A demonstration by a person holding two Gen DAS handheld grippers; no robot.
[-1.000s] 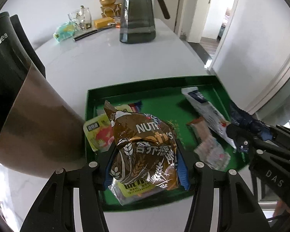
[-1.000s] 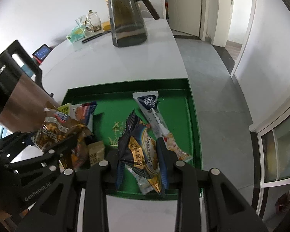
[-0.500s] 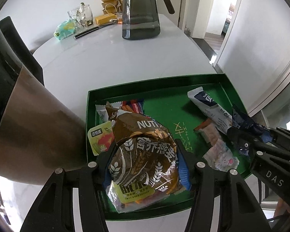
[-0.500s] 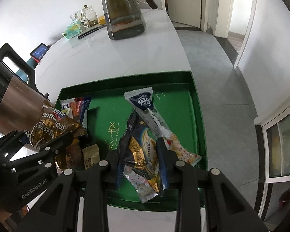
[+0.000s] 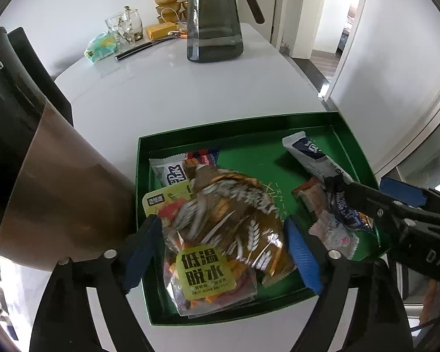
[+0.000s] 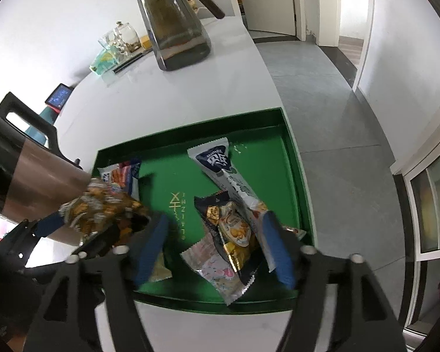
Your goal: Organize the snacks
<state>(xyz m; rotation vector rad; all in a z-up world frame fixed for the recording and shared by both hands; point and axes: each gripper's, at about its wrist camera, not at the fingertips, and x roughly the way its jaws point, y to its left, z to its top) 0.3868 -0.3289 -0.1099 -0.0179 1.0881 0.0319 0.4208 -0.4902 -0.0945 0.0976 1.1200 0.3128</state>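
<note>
Opening wide, both claws have let go: the left claw point(image 5: 220, 252) leaves the crinkly brown-gold oat snack bag point(image 5: 234, 223) lower-centre, the right claw point(image 6: 217, 252) the dark cookie packet point(image 6: 231, 231), both inside the shallow green tray point(image 6: 293, 158), so both placements look finished.

Both fisheye views are bright with soft daylight. The white surface point(image 5: 173, 94) carries a pale sheen, strongest near the glass pitcher point(image 5: 214, 20). The doorway point(image 5: 346, 14) at upper right glows almost washed out. Shadows are faint and short inside the green tray point(image 6: 293, 158). Straight lines bow outward, and black vignetting fills all 4 corners. The brown oat snack bag point(image 5: 234, 214) shows motion blur; in the right wrist view it smears more, as do the blue gripper pads point(image 6: 152, 246).
</note>
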